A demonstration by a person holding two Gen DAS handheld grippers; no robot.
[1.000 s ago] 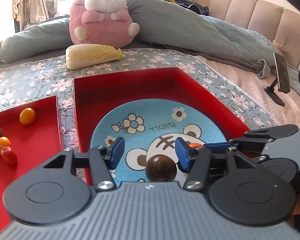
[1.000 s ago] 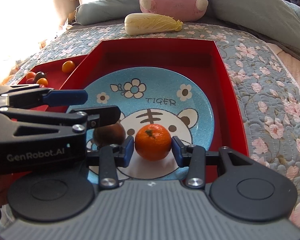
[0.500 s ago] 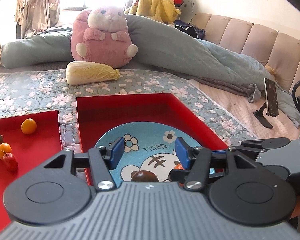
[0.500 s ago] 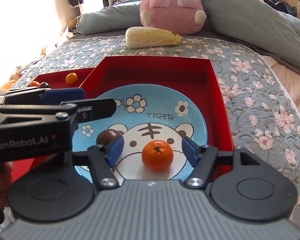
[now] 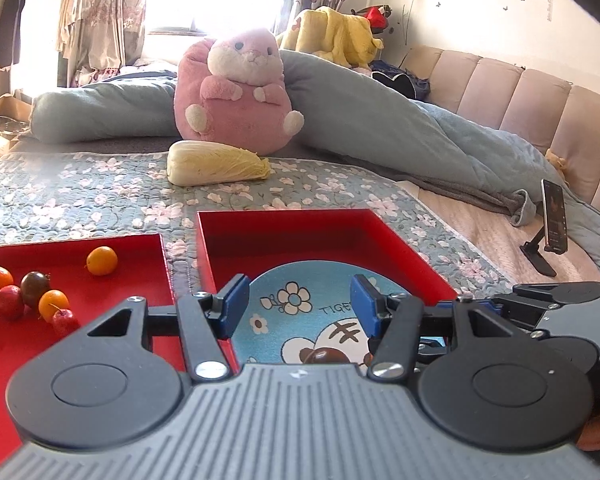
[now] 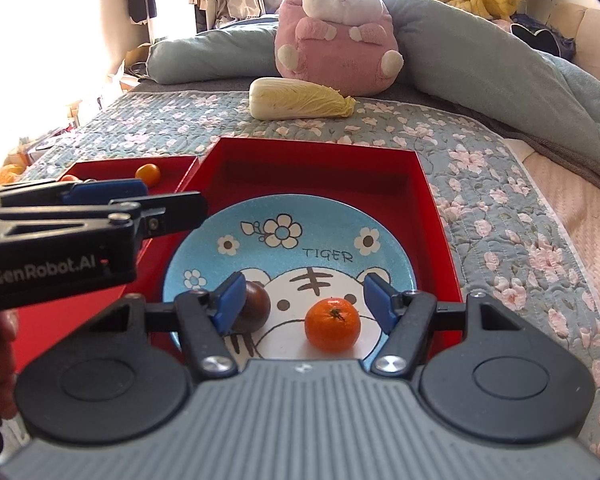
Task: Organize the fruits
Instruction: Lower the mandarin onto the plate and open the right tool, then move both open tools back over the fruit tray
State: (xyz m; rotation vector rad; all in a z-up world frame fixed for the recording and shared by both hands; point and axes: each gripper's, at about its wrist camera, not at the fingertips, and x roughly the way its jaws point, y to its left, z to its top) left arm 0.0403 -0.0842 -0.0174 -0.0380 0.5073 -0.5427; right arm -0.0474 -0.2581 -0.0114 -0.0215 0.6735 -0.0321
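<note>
Quilted floral bedspread (image 6: 500, 208); glossy round plate (image 6: 388, 240).

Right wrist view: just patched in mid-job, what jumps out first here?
The blue tiger plate sits in the big red tray, with an orange mandarin and a dark brown fruit resting on it. The right gripper is open above them, holding nothing. Farther back on the floral quilt, a pink plush sits behind a napa cabbage.
</note>
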